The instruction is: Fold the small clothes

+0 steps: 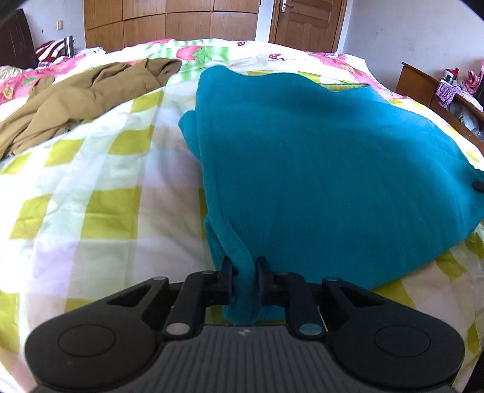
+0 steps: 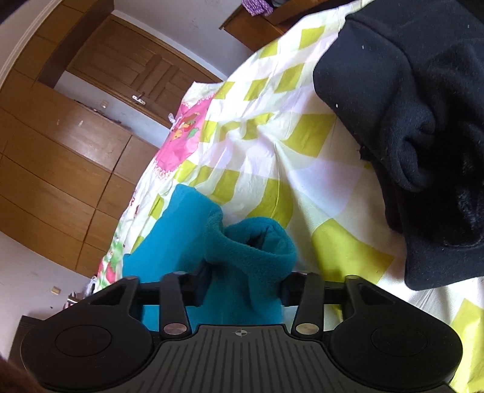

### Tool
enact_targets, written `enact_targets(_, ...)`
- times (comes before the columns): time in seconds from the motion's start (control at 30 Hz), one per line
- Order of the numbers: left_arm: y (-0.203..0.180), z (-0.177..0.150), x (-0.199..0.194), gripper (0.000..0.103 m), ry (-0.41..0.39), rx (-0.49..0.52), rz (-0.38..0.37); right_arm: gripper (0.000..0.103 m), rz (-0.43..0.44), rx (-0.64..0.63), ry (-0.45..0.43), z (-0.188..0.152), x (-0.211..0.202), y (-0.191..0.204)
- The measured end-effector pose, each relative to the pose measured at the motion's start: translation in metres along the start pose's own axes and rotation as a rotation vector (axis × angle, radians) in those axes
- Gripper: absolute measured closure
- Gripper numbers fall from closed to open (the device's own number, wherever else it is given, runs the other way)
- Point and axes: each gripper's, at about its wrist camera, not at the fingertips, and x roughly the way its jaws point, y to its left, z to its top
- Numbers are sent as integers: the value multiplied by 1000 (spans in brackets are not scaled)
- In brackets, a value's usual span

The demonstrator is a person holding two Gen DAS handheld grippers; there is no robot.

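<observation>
Your left gripper (image 1: 244, 279) is clamped on a bunched edge of the teal fleece garment (image 1: 317, 169) — both fingers press the cloth from either side, w/ a fold hanging down between them. The rest of the fleece lies spread on the checked bedspread (image 1: 99, 193), doubled along its left edge, reaching toward the far side of the bed. A small black button (image 1: 478, 186) sits near its right edge.

Your right gripper (image 2: 245, 290) has a thick wad of the same teal fleece (image 2: 242, 251) between its fingers. The jaws stand fairly wide, packed w/ cloth, so it's gripping that bundle; the fabric rolls over itself into a tube-like opening just ahead of the fingers.

In the left wrist view an olive-brown garment (image 1: 75, 99) lies crumpled on the bedspread, well apart from the fleece, far left. In the right wrist view a black garment (image 2: 423, 121) is piled on the bedspread (image 2: 272, 145) to the right — near the teal bundle but not touching it.

Wooden wardrobe (image 1: 169, 21) & door (image 1: 305, 21) stand behind the bed.
</observation>
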Motion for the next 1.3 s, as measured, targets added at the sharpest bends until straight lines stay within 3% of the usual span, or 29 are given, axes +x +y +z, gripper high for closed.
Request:
enact_targets(0.13,-7,-14,-20,76,30,72,10,88,79,0,1,-7,-22,2)
enact_targets(0.2,-8,-16,-31,75,30,92,17,88,68,-46,-16,-12,-31,5)
enact_targets(0.3,-17,-6,-52,75,-28,136,46,81,28,-11,1,-9,-22,-2)
enact_targets(0.43,-31,7,-72,75,-122,140,38,51,45,22,-1,-8,-13,-4)
enact_targets(0.47,-36,9,-76,75,-141,142,40,48,53,19,5,-8,-12,-4)
enact_targets(0.53,-43,9,-79,74,-168,136,23,48,57,27,11,-10,-11,-6)
enact_targets(0.57,-48,11,-77,69,-179,151,19,48,63,41,12,-9,-10,-9)
enact_targets(0.63,-54,15,-68,66,-173,184,50,49,54,80,35,-8,-6,-14)
enact_targets(0.77,-25,10,-50,66,-112,21,73,47,-22,-30,21,-8,-34,-9)
enact_targets(0.83,-16,5,-54,66,-139,-9,77,47,-80,-126,-58,-9,-64,4)
enact_targets(0.9,-14,-1,-53,65,-162,7,103,47,-143,-300,-159,-19,-90,32)
enact_targets(0.93,-15,-4,-50,65,-165,13,102,47,-124,-393,-181,-27,-95,53)
enact_targets(1.03,-13,-19,-43,65,-162,-16,65,47,13,-611,-29,-60,-65,129)
enact_targets(1.17,-9,-34,-42,65,-179,-61,6,46,178,-833,244,-153,13,222)
enact_targets(1.23,-3,-37,-42,65,-175,-85,-35,48,201,-934,345,-208,51,253)
enact_targets(1.3,1,-41,-43,65,-186,-91,-59,47,159,-1024,364,-250,80,270)
